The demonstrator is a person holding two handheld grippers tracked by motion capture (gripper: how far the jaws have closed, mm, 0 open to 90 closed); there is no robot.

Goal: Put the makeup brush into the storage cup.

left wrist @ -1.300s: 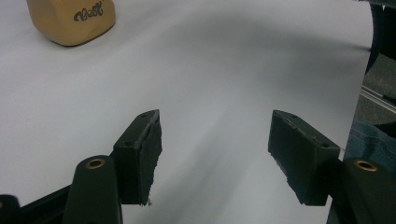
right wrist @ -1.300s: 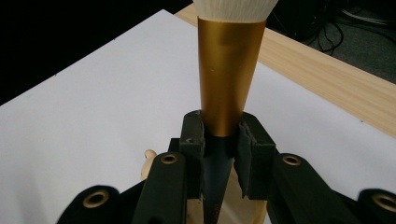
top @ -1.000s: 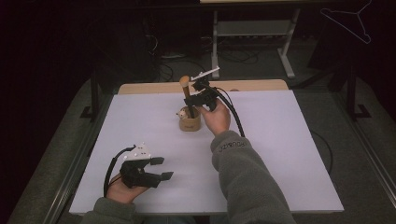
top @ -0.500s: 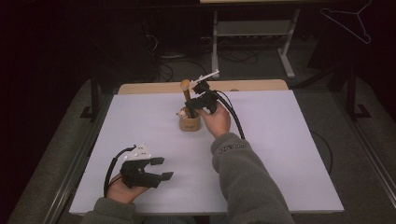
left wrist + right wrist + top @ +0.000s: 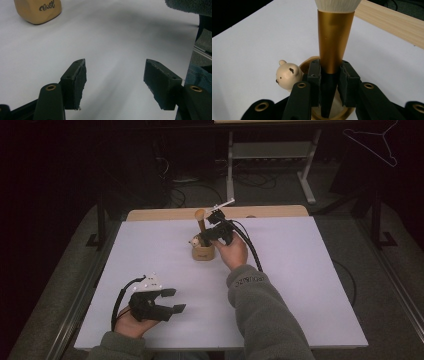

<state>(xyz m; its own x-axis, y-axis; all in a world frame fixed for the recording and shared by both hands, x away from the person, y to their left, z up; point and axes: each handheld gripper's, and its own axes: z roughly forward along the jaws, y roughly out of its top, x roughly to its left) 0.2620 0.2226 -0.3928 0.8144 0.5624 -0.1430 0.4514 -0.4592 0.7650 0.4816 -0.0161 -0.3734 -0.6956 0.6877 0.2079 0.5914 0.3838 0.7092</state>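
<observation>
A makeup brush (image 5: 200, 220) with a gold ferrule (image 5: 334, 42) and a black handle stands upright in a small wooden holder (image 5: 203, 253). A little bear head (image 5: 286, 75) sits on the holder's rim (image 5: 305, 63). My right gripper (image 5: 329, 75) is shut on the brush's black handle just above the holder, and in the high view this right gripper (image 5: 206, 239) is at the table's far middle. My left gripper (image 5: 175, 300) rests near the front left with its jaws wide apart and nothing between them. From the left gripper (image 5: 115, 82) the holder (image 5: 37, 10) lies far ahead.
The white tabletop (image 5: 300, 270) ends in a bare wooden strip (image 5: 270, 211) along its far edge. Beyond it stand a metal rack (image 5: 270, 155) and cables on a dark floor. A sleeve (image 5: 192, 6) crosses the left gripper view's upper right.
My right gripper and the brush have come down slightly toward the holder. The left gripper has stayed where it was, open.
</observation>
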